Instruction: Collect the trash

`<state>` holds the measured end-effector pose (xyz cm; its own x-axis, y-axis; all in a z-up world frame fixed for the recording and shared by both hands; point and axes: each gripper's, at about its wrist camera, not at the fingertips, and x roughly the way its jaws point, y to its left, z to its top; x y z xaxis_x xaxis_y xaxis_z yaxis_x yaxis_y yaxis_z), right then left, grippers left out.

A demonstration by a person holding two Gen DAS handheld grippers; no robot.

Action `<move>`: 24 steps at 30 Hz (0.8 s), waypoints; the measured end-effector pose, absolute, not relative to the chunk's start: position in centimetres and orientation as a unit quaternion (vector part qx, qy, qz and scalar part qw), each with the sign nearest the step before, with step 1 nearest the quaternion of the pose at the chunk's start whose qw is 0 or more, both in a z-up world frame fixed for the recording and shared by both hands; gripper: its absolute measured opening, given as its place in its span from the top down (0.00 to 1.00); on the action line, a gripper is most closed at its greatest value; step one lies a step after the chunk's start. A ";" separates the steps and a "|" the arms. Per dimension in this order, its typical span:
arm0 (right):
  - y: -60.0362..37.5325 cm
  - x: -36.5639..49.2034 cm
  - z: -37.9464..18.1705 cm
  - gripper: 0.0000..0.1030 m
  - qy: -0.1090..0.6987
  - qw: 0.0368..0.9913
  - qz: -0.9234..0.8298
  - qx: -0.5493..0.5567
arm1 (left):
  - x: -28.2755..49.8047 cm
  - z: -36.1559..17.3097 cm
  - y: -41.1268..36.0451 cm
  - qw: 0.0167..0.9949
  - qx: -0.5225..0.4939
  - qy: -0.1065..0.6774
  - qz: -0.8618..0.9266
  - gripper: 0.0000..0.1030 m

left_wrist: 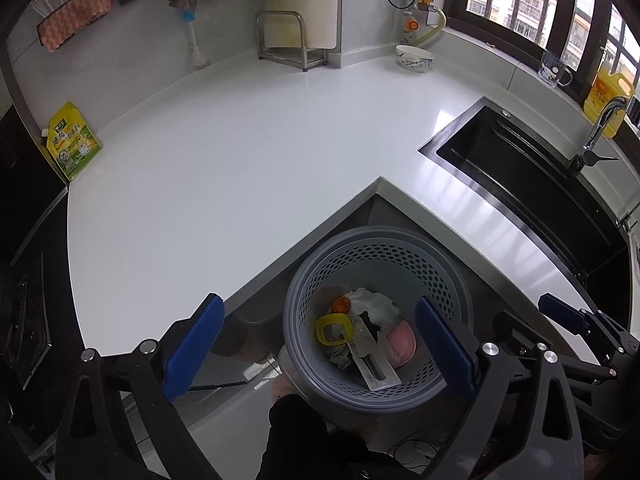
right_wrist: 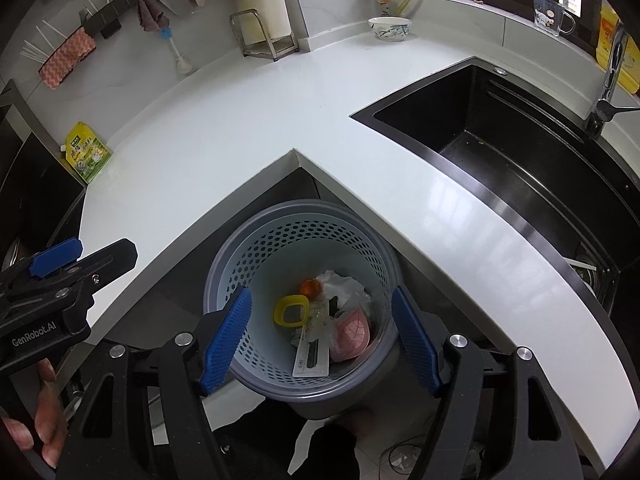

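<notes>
A grey perforated waste basket [left_wrist: 380,233] [right_wrist: 300,205] stands on the floor in the inner corner of the white counter [left_wrist: 248,152]. Inside lie a yellow ring-shaped lid [left_wrist: 334,330] [right_wrist: 291,311], a small orange piece [left_wrist: 341,304], crumpled white paper [left_wrist: 374,300] [right_wrist: 344,286], a pink item [left_wrist: 402,342] [right_wrist: 354,334] and a flat white packet [left_wrist: 378,372] [right_wrist: 312,358]. My left gripper [left_wrist: 318,302] hangs open above the basket with nothing between its blue pads. My right gripper [right_wrist: 321,292] is also open and empty over the basket. Each gripper shows at the edge of the other's view.
A black sink [right_wrist: 500,140] with a faucet [left_wrist: 600,124] lies to the right. A bowl [left_wrist: 414,58], a glass mug [right_wrist: 550,14], a yellow bottle [left_wrist: 608,96], a metal rack [left_wrist: 286,40] and a yellow-green pouch [left_wrist: 74,142] stand along the counter's back. A hand [right_wrist: 44,400] holds the left gripper.
</notes>
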<state>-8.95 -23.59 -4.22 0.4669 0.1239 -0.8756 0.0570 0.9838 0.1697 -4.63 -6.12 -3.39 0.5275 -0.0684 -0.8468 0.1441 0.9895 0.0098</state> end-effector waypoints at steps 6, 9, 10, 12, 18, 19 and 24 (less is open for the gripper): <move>-23.4 -9.0 -3.9 0.32 0.519 0.850 0.015 0.087 | -4.6 -3.2 -5.9 0.871 0.040 0.486 -0.056 0.07; -23.3 -8.9 -3.7 0.32 0.519 0.851 0.013 0.084 | -4.5 -3.1 -5.8 0.872 0.039 0.485 -0.052 0.07; -23.3 -8.9 -3.6 0.32 0.519 0.851 0.013 0.083 | -4.5 -3.0 -5.8 0.872 0.039 0.485 -0.052 0.07; -23.4 -8.8 -3.6 0.32 0.519 0.851 0.011 0.084 | -4.5 -3.0 -5.8 0.873 0.039 0.484 -0.051 0.07; -23.5 -8.6 -3.3 0.32 0.517 0.852 0.008 0.082 | -4.4 -2.8 -6.0 0.873 0.043 0.483 -0.046 0.07; -23.4 -8.6 -3.3 0.32 0.517 0.852 0.008 0.083 | -4.4 -2.8 -5.9 0.873 0.043 0.483 -0.045 0.07; -23.5 -8.5 -3.3 0.32 0.518 0.851 0.008 0.083 | -4.4 -2.6 -5.8 0.874 0.044 0.481 -0.042 0.07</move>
